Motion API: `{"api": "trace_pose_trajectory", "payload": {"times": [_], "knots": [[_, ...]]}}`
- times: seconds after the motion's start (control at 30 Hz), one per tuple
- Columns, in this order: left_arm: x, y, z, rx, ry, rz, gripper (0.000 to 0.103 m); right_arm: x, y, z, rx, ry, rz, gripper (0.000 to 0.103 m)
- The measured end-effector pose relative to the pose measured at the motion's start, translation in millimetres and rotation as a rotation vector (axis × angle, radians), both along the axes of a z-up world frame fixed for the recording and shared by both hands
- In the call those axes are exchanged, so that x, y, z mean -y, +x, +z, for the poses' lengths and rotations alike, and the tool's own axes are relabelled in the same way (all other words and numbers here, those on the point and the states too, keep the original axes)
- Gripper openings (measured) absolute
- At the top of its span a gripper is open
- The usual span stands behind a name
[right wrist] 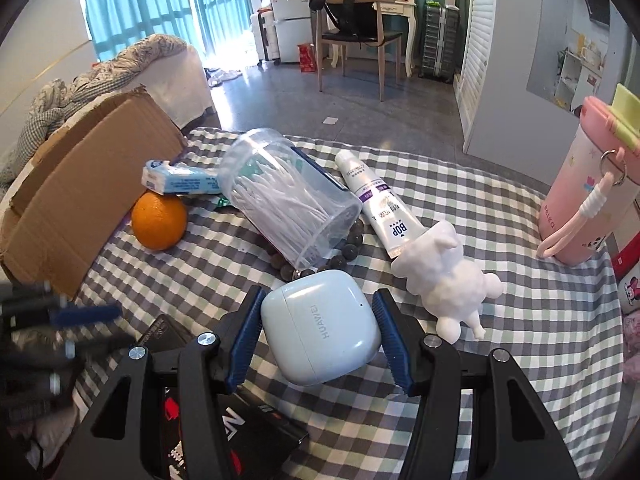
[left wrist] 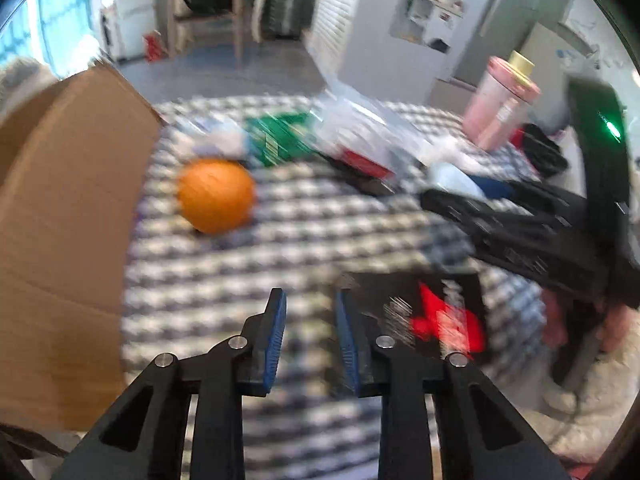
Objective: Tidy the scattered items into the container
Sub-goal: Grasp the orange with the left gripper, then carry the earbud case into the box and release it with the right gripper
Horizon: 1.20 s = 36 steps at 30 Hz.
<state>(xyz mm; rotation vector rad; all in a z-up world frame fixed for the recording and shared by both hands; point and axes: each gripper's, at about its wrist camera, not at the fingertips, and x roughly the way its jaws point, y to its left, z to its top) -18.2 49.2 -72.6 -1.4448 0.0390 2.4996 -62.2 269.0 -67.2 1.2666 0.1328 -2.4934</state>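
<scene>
My right gripper (right wrist: 318,300) is open, its blue pads on either side of a pale blue Huawei earbuds case (right wrist: 320,330) lying on the checked tablecloth, not clearly touching. Beyond it lie a clear jar of cotton swabs (right wrist: 288,200), a white tube (right wrist: 376,200), a white plush toy (right wrist: 444,272), an orange (right wrist: 159,221) and a tissue pack (right wrist: 180,178). The cardboard box (right wrist: 88,184) stands at the left. My left gripper (left wrist: 310,312) is open and empty above the cloth, with a black packet (left wrist: 436,316) to its right. The left wrist view is blurred; the orange (left wrist: 216,196) and the box (left wrist: 60,240) show there.
A pink bottle (right wrist: 588,200) stands at the table's right edge. A bead bracelet (right wrist: 344,250) lies under the jar. A black and red packet (right wrist: 224,424) lies under my right gripper. My left gripper shows blurred at the left of the right wrist view (right wrist: 60,332). A chair stands on the floor beyond.
</scene>
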Motion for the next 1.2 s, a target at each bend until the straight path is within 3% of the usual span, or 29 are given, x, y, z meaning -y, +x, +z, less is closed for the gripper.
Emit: {"api": "trace_pose_trajectory", "payload": {"times": [0.03,0.1,0.17,0.27,0.37,0.4,0.43,0.73,0.97,1.0,1.03,1.07,1.2], "knots": [[5.1,-3.6,3.0,-0.030,-0.020,0.028,0.073,0.5,0.5,1.4,-0.002,-0.001,0.002,0.055],[11.7,-10.6,6.4,-0.093,-0.042,0.071,0.094,-1.0,2.2,3.5,-0.003,-0.006,0.004,0.055],[6.3,-24.1,3.2,-0.146,-0.075,0.094,0.094,-0.7,2.4,5.0,-0.002,-0.011,0.008,0.055],[-4.4,-50.3,-11.6,-0.152,-0.122,0.083,0.094,-1.9,0.5,5.5,0.000,-0.012,0.013,0.055],[-9.1,-68.6,-28.7,-0.139,-0.148,0.068,0.083,-2.8,0.4,6.7,-0.004,-0.010,0.016,0.055],[-9.8,-73.4,-33.1,-0.138,-0.161,0.076,0.064,-2.6,0.6,7.2,-0.005,-0.010,0.017,0.055],[-9.3,-77.1,-36.6,-0.139,-0.176,0.084,0.058,-3.2,0.7,8.4,-0.007,-0.009,0.017,0.055],[0.4,-72.6,-23.5,-0.099,-0.119,0.079,0.057,4.3,6.4,28.9,-0.044,-0.003,0.030,0.055],[15.3,-25.9,33.8,-0.192,-0.022,0.058,0.056,25.7,27.9,61.2,-0.108,0.015,0.078,0.055],[17.9,-20.4,43.1,-0.214,-0.016,0.059,0.053,29.1,30.6,65.5,-0.116,0.014,0.087,0.055],[21.8,-14.6,54.2,-0.240,-0.012,0.063,0.036,34.3,34.7,70.6,-0.128,0.011,0.100,0.055],[26.1,-9.3,65.7,-0.269,-0.013,0.074,0.028,40.5,38.5,76.8,-0.141,0.010,0.113,0.055],[51.3,10.5,103.3,-0.359,-0.012,0.103,0.027,74.8,50.8,104.6,-0.205,0.015,0.199,0.055]]}}
